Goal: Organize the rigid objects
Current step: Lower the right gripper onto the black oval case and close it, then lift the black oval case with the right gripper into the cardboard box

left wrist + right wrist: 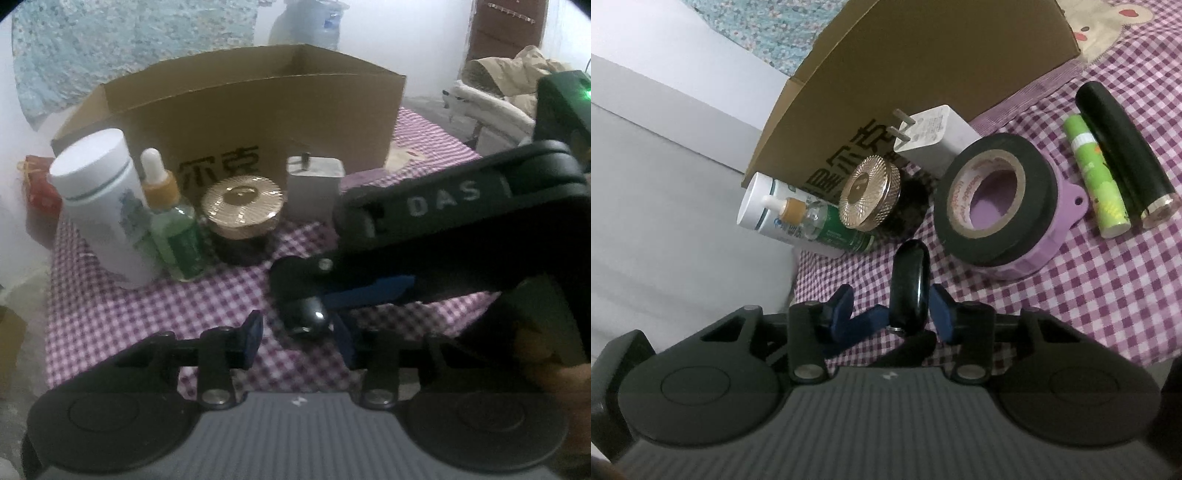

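A small glossy black oblong object [306, 317] [908, 280] lies on the purple checked cloth [147, 314]. Both grippers meet at it. My left gripper [298, 338] straddles it, and a clear gap shows between its left pad and the object. My right gripper [892, 308] reaches in from the right in the left wrist view and also has the object between its blue pads. Its right pad is at the object's side, while its left pad stands apart. One blue finger [868, 321] of the left gripper sits in that gap.
A row stands before an open cardboard box [258, 110]: white bottle [107, 206], dropper bottle [173, 229], gold-lidded jar [242, 206], white charger [314, 188]. Further right lie a black tape roll [993, 195], green tube [1097, 177] and black cylinder [1123, 147]. The cloth ends at the left.
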`<state>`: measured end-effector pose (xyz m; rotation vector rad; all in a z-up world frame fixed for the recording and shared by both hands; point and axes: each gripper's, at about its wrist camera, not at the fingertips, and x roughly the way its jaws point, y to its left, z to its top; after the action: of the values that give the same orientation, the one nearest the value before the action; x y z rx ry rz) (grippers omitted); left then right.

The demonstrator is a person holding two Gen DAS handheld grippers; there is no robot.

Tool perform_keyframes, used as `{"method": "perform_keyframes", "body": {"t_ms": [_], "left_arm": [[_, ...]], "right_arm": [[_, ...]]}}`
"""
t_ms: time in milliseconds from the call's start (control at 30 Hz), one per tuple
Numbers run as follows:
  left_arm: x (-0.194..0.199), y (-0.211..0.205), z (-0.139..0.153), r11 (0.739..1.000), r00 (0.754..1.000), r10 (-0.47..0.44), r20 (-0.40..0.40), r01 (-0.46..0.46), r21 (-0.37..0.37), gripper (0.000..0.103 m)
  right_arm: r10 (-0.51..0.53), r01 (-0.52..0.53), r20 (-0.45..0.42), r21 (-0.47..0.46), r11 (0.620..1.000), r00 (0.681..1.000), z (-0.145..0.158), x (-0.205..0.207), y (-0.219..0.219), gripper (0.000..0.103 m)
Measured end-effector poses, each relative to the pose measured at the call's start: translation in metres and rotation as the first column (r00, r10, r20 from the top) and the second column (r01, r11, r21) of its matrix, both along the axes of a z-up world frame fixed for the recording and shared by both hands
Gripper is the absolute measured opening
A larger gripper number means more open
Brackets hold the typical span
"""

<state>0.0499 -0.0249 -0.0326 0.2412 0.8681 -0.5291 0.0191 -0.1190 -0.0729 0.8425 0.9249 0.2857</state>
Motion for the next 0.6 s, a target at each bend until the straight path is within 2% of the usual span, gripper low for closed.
{"method": "perform_keyframes", "body": {"t_ms": [167, 433, 600], "left_arm": [[0.010, -0.005, -0.003, 0.999, 1.000, -0.031, 0.007, 0.030, 0.032, 0.045], [0.006, 0.007, 0.001, 0.999, 0.999, -0.034, -0.040, 0.034, -0.011, 0.039], [0.007, 0.007, 0.001, 1.000, 1.000, 0.001, -0.012, -0.001, 0.016, 0.030]], "right_arm": [[-0.007, 0.007, -0.002, 0.005, 1.000, 1.000, -0.002, 0.005, 0.003, 0.043], [0.007, -0.006, -0.031, 0.035, 0.999, 1.000, -0.007, 0.006, 0.001, 0.030], [0.011, -0.010, -0.014, 0.029, 1.000, 1.000, -0.009, 0.011, 0.007, 0.024]]}}
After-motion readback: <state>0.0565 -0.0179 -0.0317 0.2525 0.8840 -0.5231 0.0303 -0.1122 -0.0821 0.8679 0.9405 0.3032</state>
